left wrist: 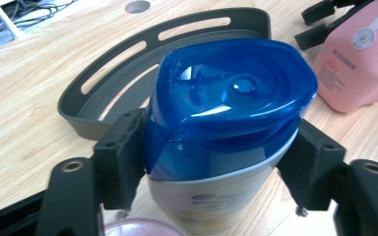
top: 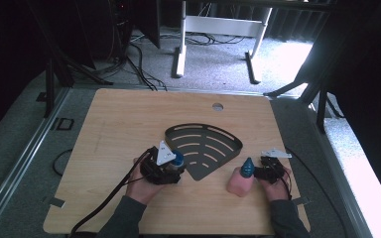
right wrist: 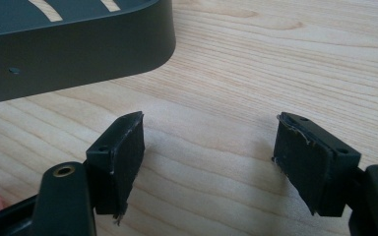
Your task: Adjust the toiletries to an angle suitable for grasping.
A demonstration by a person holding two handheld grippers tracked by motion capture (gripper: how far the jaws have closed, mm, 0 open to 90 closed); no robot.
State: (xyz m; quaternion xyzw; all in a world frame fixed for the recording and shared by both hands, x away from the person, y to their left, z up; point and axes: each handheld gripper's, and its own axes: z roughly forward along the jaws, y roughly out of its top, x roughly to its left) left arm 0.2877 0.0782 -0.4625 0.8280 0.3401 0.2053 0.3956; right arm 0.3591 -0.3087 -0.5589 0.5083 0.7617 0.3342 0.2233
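Observation:
A grey bottle with a glossy blue cap (left wrist: 226, 98) stands upright on the table between the jaws of my left gripper (left wrist: 216, 162). Both pads press on its sides just below the cap. In the high view that bottle (top: 178, 158) and the left gripper (top: 171, 167) sit against the near left edge of a dark fan-shaped slotted tray (top: 228, 138). A pink bottle (top: 240, 184) with a dark teal pointed cap stands to the tray's right. Just right of it my right gripper (top: 264, 173) rests low over the table, and its jaws (right wrist: 209, 162) are open over bare wood.
The tray's dark wall (right wrist: 78, 54) lies a short way ahead of the right gripper. The pink bottle (left wrist: 359, 64) shows beyond the blue cap. A pale lilac rounded thing (left wrist: 138, 228) peeks in below the left gripper. A cable hole (top: 218, 106) is at the table's far edge.

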